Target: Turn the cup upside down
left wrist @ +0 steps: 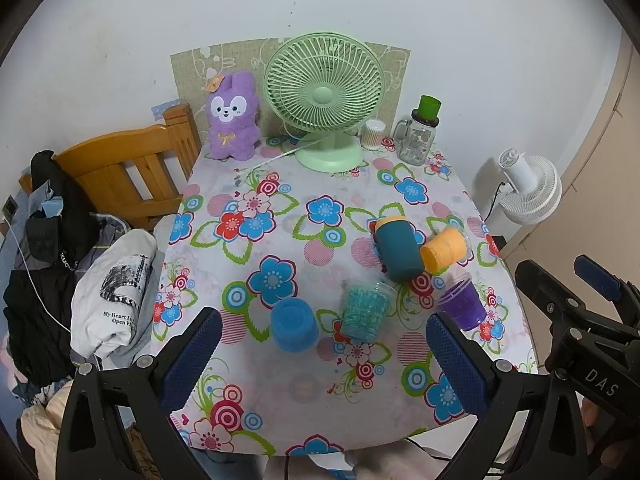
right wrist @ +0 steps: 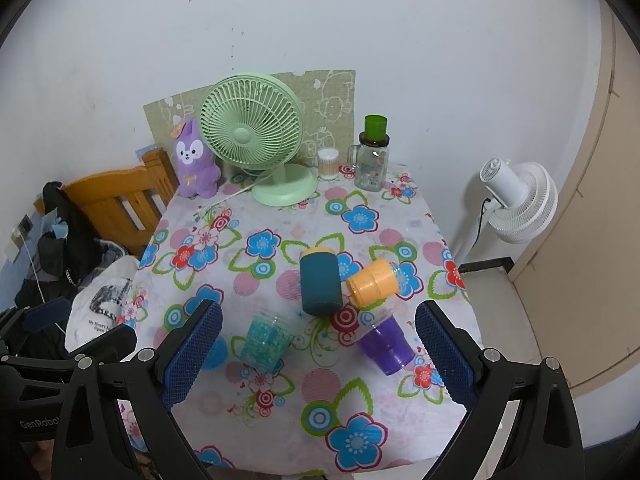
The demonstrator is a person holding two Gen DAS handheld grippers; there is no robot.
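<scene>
Along the table's [left wrist: 280, 380] far edge: purple plush [left wrist: 233, 116], green fan [left wrist: 324, 96], swab jar [left wrist: 373, 135], glass jar [left wrist: 418, 140]; white fan [left wrist: 530, 184] off its right side.

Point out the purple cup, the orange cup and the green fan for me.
purple cup [right wrist: 385, 345], right wrist view, side wall.
orange cup [right wrist: 372, 283], right wrist view, side wall.
green fan [left wrist: 323, 87], left wrist view, front grille.

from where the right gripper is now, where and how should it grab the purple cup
Grip the purple cup across its side wall at mid-height, coming from above and the near side. It stands inverted: wide clear rim on the cloth, narrower base up, leaning toward the camera. The right gripper hangs open, and the orange cup crowds the far side.
</scene>
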